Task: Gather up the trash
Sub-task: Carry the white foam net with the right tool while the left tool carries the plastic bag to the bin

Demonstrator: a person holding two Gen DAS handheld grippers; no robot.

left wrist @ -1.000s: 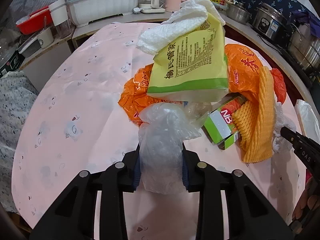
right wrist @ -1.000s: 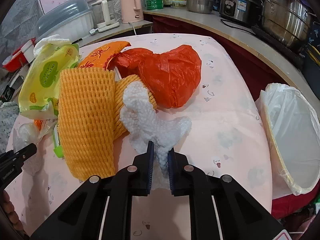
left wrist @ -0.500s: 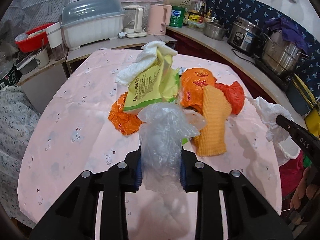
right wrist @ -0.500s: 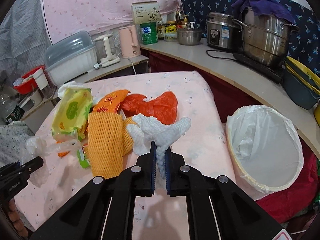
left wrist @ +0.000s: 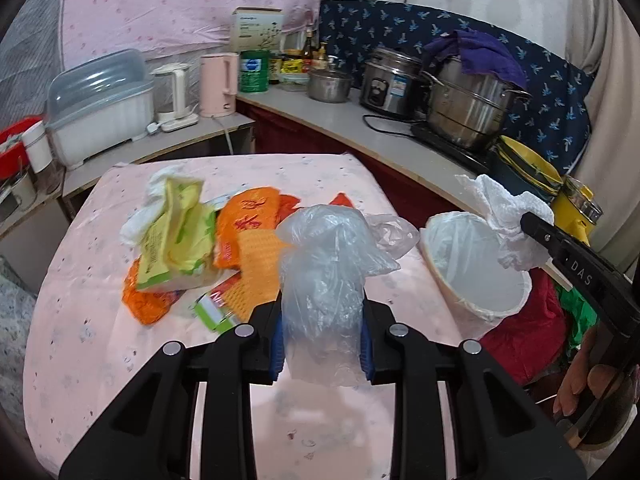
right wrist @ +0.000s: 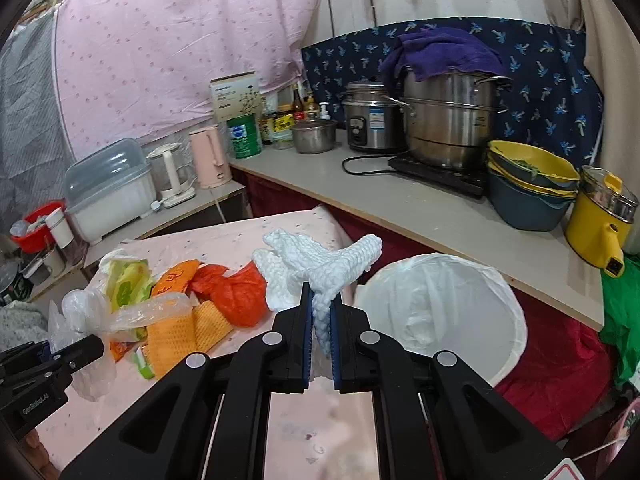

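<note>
left gripper [left wrist: 322,338] pinches clear bag [left wrist: 326,280]; right gripper [right wrist: 321,334] clamps white foam net [right wrist: 320,266].

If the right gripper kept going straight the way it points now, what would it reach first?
Likely the lined trash bin, or its near rim: the right gripper, shut on the white foam net, points just left of the bin. Depth is unclear.

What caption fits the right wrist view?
Right gripper carries white foam netting toward the lined trash bin.
</note>
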